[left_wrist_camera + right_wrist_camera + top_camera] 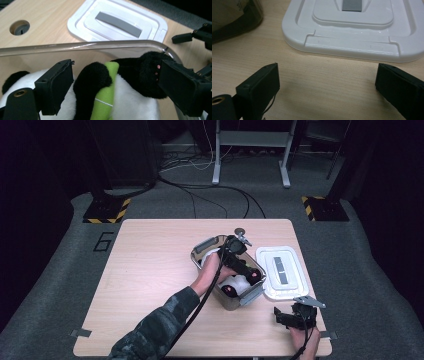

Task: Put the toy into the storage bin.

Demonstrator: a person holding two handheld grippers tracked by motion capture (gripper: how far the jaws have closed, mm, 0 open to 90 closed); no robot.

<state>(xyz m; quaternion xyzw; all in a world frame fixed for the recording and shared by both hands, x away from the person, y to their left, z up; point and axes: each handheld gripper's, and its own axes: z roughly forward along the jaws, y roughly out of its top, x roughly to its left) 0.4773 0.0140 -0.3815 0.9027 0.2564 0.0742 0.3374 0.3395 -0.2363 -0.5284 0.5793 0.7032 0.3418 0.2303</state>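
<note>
While the left gripper (pixel 112 87) is hovering, jaws apart, over the panda plush (pixel 130 100) inside the clear bin (pixel 200 251), the right gripper (pixel 327 92) is resting spread wide near the white lid (pixel 352 42).

Black-and-white plush panda toy (pixel 130 100) w/ a lime-green fabric bamboo stick (pixel 106 97) lies inside the clear rectangular plastic storage box (pixel 235 301), near centre-right of the light wooden surface (pixel 150 270). Panda is on its back, white belly up, black arms crossed over the green stick; one black paw w/ small pink dots sits by the box's rounded corner. A black ear shows at the far left in the left gripper view. Box is open, no lid on; set at an angle to the surface edge. Its white rectangular plastic lid w/ grey centre strip (pixel 281 271) lies flat just beside the box, top side up.
</note>
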